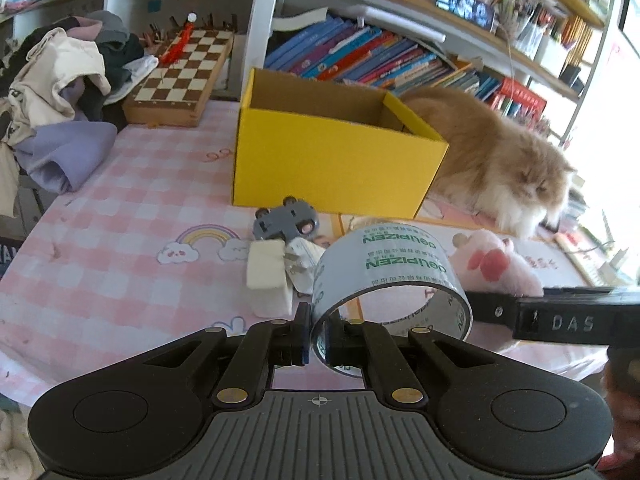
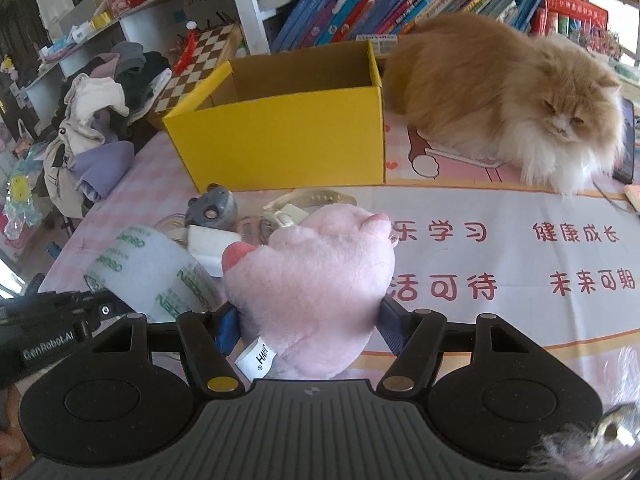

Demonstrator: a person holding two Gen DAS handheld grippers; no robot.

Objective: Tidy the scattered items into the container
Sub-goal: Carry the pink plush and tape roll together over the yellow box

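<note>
Left wrist view: my left gripper [image 1: 317, 338] pinches the wall of a clear tape roll [image 1: 390, 276], fingers nearly pressed together on it. My right gripper [image 2: 308, 326] clamps a pink plush toy [image 2: 316, 280], fingers spread wide around its body. Beyond them on the tabletop [image 1: 132, 208] stands the open yellow box [image 1: 332, 156]; I see nothing inside. A fluffy cat [image 2: 504, 92] sits beside it.

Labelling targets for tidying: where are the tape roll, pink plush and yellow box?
tape roll [image 1: 400, 258], left wrist view, printed outer band.
pink plush [image 2: 320, 280], right wrist view, body middle.
yellow box [image 1: 332, 168], left wrist view, front wall.
</note>
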